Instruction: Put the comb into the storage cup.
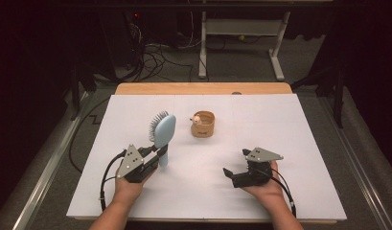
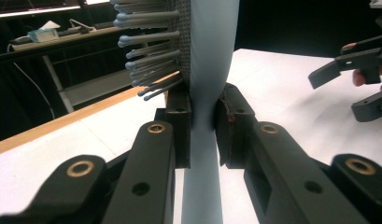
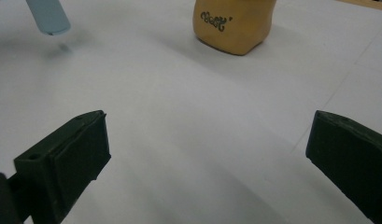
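- Hairbrush stands nearly upright at the left of the worktop, lifted clear of the surface, its bristles facing left and its pale blue back to the right.
- Left tool is clamped on the brush's handle low down; in the left gripper view both pads press flat against the handle, one on each side. Gripping at the narrow handle likely leaves the head free and keeps the bristles away from the jaws.
- Handle tip hangs just above the worktop in the right gripper view, with a faint shadow below it, so the brush is carried, not resting.
- Right tool sits low at the near right, well apart from the brush, jaws spread wide with nothing between them. It looks to be waiting, perhaps ready to steady something.
- Small tan cup stands far of centre, between the two hands, with a small pale object at its rim. Its open top suggests it is where the brush may go, handle first.
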`<state>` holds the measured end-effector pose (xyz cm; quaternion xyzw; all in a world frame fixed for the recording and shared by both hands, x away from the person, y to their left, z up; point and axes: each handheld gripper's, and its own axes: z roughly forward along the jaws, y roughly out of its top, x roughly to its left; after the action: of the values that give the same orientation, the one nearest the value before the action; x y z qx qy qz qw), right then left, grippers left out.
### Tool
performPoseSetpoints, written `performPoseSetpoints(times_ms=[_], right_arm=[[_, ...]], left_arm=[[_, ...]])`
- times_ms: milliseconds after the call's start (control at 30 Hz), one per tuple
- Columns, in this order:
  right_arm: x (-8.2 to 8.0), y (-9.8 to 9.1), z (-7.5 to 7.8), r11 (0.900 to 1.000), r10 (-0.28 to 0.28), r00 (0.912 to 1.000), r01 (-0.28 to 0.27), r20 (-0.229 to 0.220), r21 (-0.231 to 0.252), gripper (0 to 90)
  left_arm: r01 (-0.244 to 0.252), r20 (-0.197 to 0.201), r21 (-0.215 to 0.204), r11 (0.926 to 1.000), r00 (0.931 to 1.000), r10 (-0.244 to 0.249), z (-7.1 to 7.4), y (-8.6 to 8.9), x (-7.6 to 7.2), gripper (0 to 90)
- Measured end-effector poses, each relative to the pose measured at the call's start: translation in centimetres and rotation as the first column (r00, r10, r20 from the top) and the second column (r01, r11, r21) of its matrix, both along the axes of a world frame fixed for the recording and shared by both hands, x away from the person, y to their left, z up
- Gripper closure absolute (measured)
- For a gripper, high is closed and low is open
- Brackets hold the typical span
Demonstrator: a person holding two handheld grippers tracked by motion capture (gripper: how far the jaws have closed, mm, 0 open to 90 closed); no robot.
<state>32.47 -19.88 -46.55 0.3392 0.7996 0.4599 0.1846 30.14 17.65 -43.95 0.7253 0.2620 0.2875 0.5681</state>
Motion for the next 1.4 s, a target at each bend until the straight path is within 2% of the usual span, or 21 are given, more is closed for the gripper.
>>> performPoseSetpoints(times_ms=[433, 767, 1000, 1400], right_arm=[[0.0, 2.2, 0.8, 0.9994, 0.030, 0.9989, -0.031, 0.035, 0.018, 0.1], [-0.2, 4.1, 2.7, 0.9957, 0.055, 0.9956, -0.060, 0.076, 0.071, 0.1], [-0.5, 5.6, 3.6, 0.9924, 0.080, 0.9910, -0.090, 0.107, 0.085, 0.1], [-1.1, 8.0, 5.4, 0.9779, 0.129, 0.9805, -0.151, 0.148, 0.145, 0.0]], left_arm=[[0.046, -0.005, -0.050, 0.9977, 0.9989, -0.046, -0.2, -0.9, -0.5, 77.6], [0.064, 0.008, -0.025, 0.9976, 0.9979, -0.064, -0.4, -2.1, -1.0, 77.7], [0.068, 0.014, -0.017, 0.9976, 0.9976, -0.067, -0.4, -2.5, -1.2, 77.7], [0.087, 0.021, -0.009, 0.9961, 0.9960, -0.087, -0.4, -3.2, -1.6, 77.6]])
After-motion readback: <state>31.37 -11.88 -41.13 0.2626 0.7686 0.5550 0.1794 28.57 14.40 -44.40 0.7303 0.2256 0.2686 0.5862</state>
